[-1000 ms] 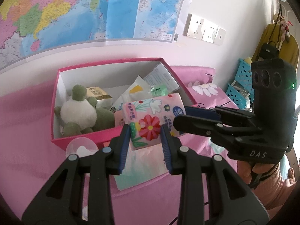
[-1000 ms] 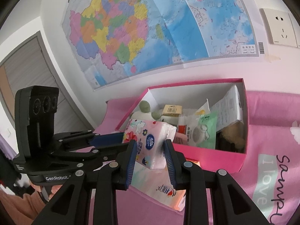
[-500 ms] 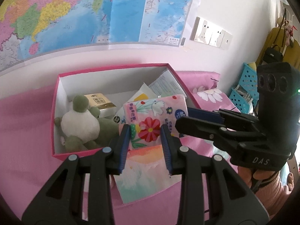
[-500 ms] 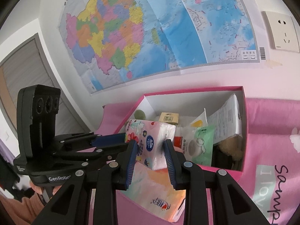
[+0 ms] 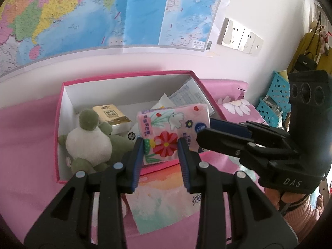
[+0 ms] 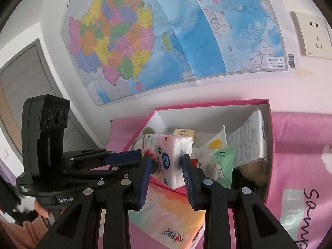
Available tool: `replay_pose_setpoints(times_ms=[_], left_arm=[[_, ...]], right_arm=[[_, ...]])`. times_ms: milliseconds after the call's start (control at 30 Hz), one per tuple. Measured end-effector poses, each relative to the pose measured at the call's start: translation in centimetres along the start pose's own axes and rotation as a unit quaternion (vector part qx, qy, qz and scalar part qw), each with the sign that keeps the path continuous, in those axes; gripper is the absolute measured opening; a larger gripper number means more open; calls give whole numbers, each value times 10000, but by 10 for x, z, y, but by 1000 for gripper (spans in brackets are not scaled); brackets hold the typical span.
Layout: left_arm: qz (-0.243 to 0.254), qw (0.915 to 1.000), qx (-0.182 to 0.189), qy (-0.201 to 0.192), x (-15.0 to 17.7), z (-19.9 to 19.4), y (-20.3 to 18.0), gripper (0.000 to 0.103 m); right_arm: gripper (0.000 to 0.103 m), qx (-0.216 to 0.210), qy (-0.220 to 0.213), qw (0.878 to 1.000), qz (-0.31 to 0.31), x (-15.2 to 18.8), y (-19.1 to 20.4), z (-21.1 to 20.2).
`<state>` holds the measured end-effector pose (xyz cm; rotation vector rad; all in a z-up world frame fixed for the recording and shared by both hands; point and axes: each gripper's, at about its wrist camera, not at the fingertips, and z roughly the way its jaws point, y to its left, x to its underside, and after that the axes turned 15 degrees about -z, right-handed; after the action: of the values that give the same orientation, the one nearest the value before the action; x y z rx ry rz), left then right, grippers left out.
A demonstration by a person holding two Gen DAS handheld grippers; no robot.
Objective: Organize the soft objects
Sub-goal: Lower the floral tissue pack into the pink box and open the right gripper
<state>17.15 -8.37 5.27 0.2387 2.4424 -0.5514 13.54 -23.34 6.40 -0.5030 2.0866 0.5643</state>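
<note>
We carry one floral tissue pack (image 5: 173, 130) over the near wall of the pink box (image 5: 59, 137), left gripper (image 5: 160, 152) and right gripper (image 6: 166, 167) both pinching it. Best, we judge: move both together, lower it into the gap beside the frog plush (image 5: 89, 141), then release. Counted: one plush, one gold tissue pack (image 5: 112, 116), one orange tissue pack (image 5: 164, 197) outside.

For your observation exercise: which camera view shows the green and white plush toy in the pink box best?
The left wrist view: the plush toy lies in plain sight at the box's left end. In the right wrist view only a green sliver shows behind the floral tissue pack.
</note>
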Motion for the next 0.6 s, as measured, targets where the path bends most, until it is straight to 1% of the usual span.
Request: replay_pose_setpoints(times_ms=[600], left_arm=[[-47,10000,-65,45,-10,10,3,34]], right_arm=[[30,23,10,10000,77,-4,-6,7]])
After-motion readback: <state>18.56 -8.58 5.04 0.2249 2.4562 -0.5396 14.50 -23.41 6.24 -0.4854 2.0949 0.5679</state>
